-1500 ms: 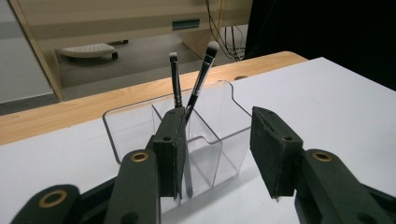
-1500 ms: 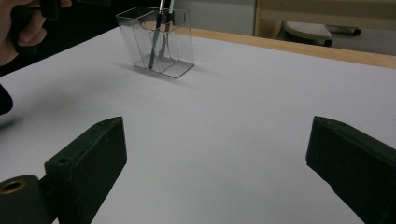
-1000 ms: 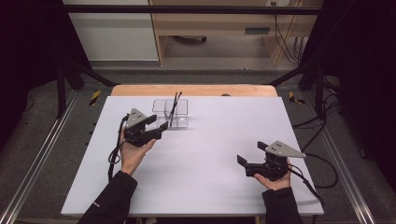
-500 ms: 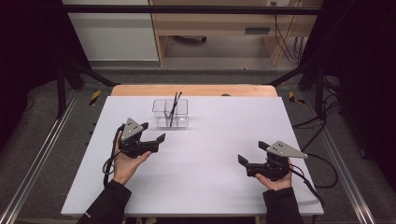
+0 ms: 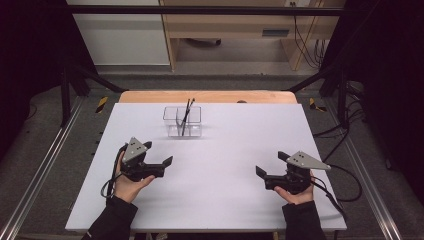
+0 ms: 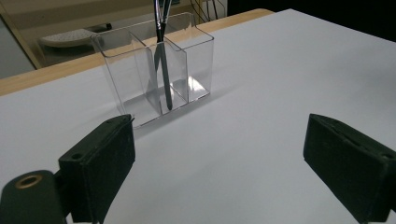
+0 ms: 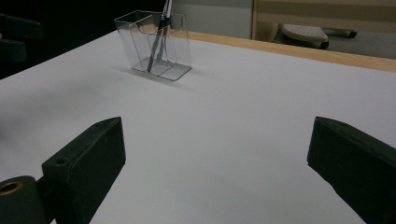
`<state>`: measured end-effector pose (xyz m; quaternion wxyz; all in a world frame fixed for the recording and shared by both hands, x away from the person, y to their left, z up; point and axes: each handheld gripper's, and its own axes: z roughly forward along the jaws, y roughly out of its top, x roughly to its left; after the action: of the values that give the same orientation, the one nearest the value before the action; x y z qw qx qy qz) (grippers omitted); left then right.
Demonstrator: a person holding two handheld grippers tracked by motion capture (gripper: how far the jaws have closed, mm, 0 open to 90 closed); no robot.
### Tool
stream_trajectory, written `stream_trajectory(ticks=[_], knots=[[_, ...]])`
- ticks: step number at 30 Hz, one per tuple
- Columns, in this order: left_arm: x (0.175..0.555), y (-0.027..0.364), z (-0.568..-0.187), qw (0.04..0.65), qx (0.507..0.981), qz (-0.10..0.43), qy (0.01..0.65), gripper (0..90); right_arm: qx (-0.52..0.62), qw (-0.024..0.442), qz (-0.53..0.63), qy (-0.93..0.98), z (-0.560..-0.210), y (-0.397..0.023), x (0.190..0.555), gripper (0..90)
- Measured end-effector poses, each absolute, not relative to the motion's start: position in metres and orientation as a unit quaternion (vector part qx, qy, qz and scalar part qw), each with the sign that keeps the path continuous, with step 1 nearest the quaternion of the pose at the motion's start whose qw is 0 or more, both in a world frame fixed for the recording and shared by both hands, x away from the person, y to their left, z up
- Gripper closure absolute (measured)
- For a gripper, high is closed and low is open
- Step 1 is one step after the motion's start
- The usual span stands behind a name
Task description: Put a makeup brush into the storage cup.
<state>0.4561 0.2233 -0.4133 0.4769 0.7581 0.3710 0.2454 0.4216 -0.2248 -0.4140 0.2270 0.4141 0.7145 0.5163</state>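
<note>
- The left gripper (image 5: 161,158) is held in a hand (image 5: 127,185) over the near left part of the white surface (image 5: 225,150), its jaws spread wide with nothing between them.
- In the left gripper view the two black jaws stand far apart above bare white surface, touching nothing.
- The right gripper (image 5: 270,165) is held in the other hand (image 5: 296,195) over the near right part of the surface, well apart from the left one; its jaws are also spread wide and hold nothing.
- In the right gripper view the jaws frame open surface, with nothing lying between them and the far side.
- A clear plastic holder (image 5: 182,121) with compartments stands upright near the far edge of the surface, left of its middle, well apart from both grippers.
- Two thin dark pens (image 5: 187,114) lean inside the holder, their tops rising above its rim; in the left gripper view they stand in a middle compartment (image 6: 161,70).
- Beyond the far edge shows a wooden strip (image 5: 207,96), then the floor (image 5: 240,75).
</note>
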Motion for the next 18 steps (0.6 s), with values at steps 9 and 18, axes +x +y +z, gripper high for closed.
stream_trajectory(ticks=[9, 18], knots=[[0.444, 0.242, -0.422, 0.478, 0.75, 0.243, 0.387, 7.8, 0.417, 0.226, 0.515, 0.714, -0.415, -0.226, 0.421, 4.8], [0.437, 0.256, -0.428, 0.475, 0.744, 0.242, 0.402, 7.0, 0.42, 0.225, 0.514, 0.713, -0.417, -0.228, 0.42, 4.7]])
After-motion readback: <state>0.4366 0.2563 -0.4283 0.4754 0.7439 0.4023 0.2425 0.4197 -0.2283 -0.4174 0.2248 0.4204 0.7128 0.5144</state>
